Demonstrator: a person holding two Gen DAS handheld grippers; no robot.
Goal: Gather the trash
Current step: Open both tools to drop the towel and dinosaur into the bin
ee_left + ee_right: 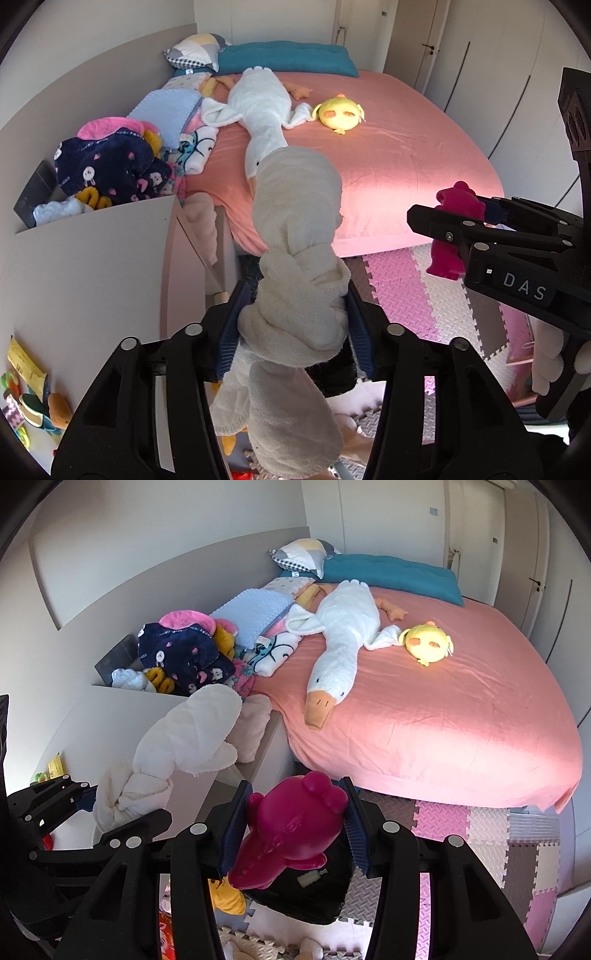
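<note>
My left gripper (293, 321) is shut on a knotted cream cloth (295, 258) that stands up in front of the camera and hangs below the jaws. It also shows at the left of the right wrist view (177, 749). My right gripper (295, 819) is shut on a magenta plastic toy figure (291, 830) and holds it in the air above the floor mats. The right gripper (465, 225) with the magenta toy (452, 229) shows at the right of the left wrist view. Both grippers are near the foot of the bed.
A bed with a pink sheet (443, 720) holds a white goose plush (340, 642), a yellow plush (428, 644) and a pile of clothes (188, 653). A pale cabinet (92, 266) stands at left. Foam mats (517, 849) cover the floor, with a black object (314, 897) below.
</note>
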